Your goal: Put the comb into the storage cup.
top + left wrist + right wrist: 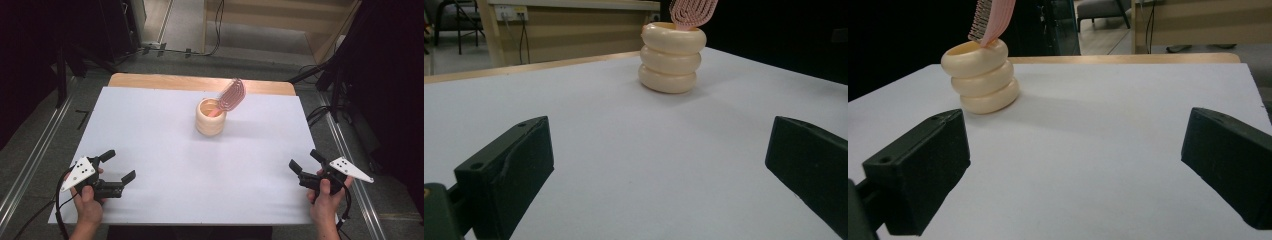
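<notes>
White and matte, the table covering (165,150) lies smooth over a wooden top whose far edge shows as a pale strip. Toward the far middle stands a cream holder (210,117) shaped like three stacked rounded rings, glossy and smooth. A pink hairbrush (231,95) sits in it handle-down, its oval, slotted head leaning out over the rim toward the far right, short bristles visible in the right gripper view. Well apart from the holder, near the front corners, the left gripper (117,167) and right gripper (305,160) rest low over the covering, each with its blocky black jaws spread wide on nothing.
</notes>
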Available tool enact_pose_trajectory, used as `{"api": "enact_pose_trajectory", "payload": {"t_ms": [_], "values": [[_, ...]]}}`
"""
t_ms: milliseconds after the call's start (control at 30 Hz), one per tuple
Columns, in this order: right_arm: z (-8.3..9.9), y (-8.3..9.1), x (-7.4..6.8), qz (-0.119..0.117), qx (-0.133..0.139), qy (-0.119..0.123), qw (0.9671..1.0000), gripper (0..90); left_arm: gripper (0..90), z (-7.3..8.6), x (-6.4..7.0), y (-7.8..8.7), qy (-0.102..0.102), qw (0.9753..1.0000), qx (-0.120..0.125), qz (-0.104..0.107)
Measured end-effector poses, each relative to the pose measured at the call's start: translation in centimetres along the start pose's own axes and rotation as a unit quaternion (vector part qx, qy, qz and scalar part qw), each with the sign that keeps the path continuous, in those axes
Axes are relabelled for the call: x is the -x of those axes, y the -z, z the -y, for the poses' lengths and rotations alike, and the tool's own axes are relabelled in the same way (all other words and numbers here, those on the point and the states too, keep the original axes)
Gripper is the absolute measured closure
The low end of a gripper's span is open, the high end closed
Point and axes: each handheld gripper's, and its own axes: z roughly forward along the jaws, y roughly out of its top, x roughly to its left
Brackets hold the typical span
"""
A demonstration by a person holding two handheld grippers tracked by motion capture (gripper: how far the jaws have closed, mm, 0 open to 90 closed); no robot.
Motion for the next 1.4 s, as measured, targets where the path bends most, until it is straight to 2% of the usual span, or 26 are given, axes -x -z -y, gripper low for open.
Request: {"api": "enact_pose_trajectory", "payload": {"t_ms": [267, 433, 533, 933, 1100, 1200, 1400], "values": [[0.9, 1.5, 0.7, 0.005, 0.002, -0.004, 1.0, 0.0, 0.0, 0.0, 0.0, 0.1, 0.001, 1.0, 0.002, 0.002], [1.6, 2.2, 1.2, 0.004, 0.007, 0.001, 1.0, 0.0, 0.0, 0.0, 0.0, 0.0, 0.001, 1.0, 0.001, 0.0], [2.1, 2.6, 1.3, 0.004, -0.002, 0.008, 1.0, 0.0, 0.0, 0.0, -0.1, 0.0, 0.002, 1.0, 0.001, -0.001], [3.0, 2.2, 1.5, 0.003, -0.005, 0.019, 0.9998, 0.0, 0.0, 0.0, -0.2, 0.1, 0.008, 0.9999, 0.003, -0.005], [3.1, 2.1, 1.4, -0.004, -0.005, 0.015, 0.9999, 0.0, 0.0, 0.0, -0.2, 0.1, 0.008, 1.0, 0.003, -0.004], [3.1, 2.1, 1.5, 0.0, -0.003, 0.011, 0.9999, 0.0, 0.0, 0.0, -0.2, 0.1, 0.008, 1.0, 0.003, -0.004], [3.1, 1.8, 1.2, 0.004, -0.01, 0.024, 0.9997, 0.0, 0.0, 0.0, -0.2, 0.1, 0.008, 1.0, 0.003, -0.003]]}}
